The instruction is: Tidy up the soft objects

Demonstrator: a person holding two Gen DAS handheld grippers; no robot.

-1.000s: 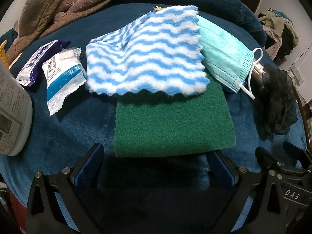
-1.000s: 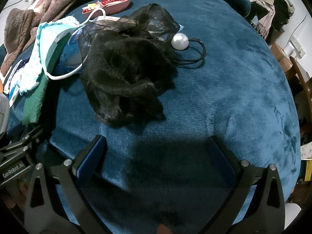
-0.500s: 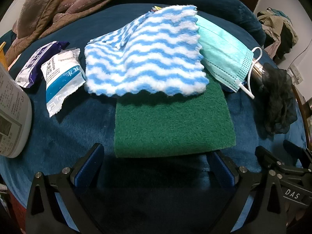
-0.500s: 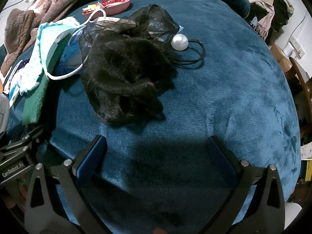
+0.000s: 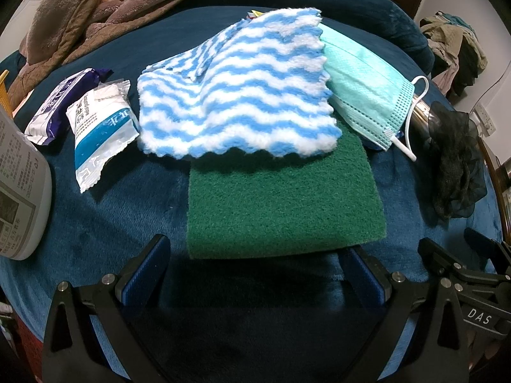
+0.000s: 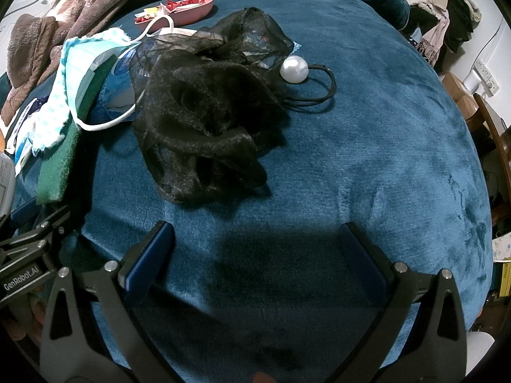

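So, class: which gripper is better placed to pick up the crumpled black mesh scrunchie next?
Right. The right gripper is open and faces the black mesh scrunchie directly; the left gripper faces the green scouring pad.

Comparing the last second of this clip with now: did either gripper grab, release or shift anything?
Nothing visibly changed. The left gripper and right gripper hang open and empty; the blue-and-white striped fluffy cloth, green scouring pad and black mesh scrunchie lie where they were.
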